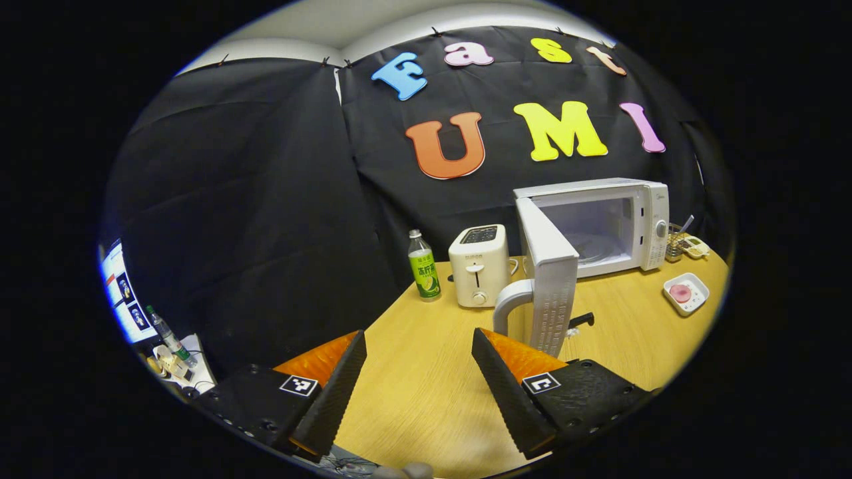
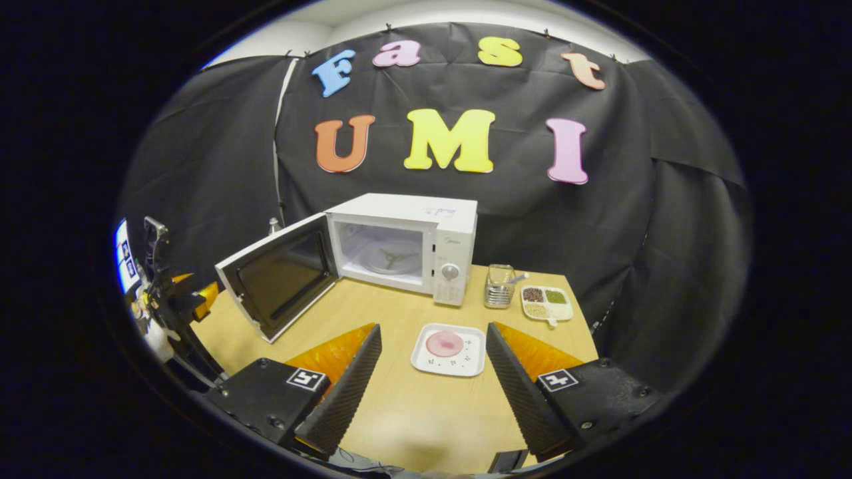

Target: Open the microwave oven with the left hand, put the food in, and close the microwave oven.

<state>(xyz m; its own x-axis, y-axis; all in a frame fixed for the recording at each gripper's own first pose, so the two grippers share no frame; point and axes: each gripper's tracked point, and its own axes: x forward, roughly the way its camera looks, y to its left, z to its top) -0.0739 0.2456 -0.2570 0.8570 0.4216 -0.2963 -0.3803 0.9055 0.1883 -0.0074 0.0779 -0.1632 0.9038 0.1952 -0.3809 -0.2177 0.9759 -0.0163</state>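
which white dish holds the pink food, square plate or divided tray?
The square white plate, between the right tongs fingers in front of the microwave. The divided tray farther right holds grains, not pink food.

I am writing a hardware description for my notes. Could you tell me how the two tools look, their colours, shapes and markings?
Both look alike. The left tool has two wedge-shaped black fingers with ribbed inner faces and orange outer sides. Each finger sits on a black textured block with screws and a small square black-and-white marker. The right tool has the same black ribbed fingers, orange sides and a marker.
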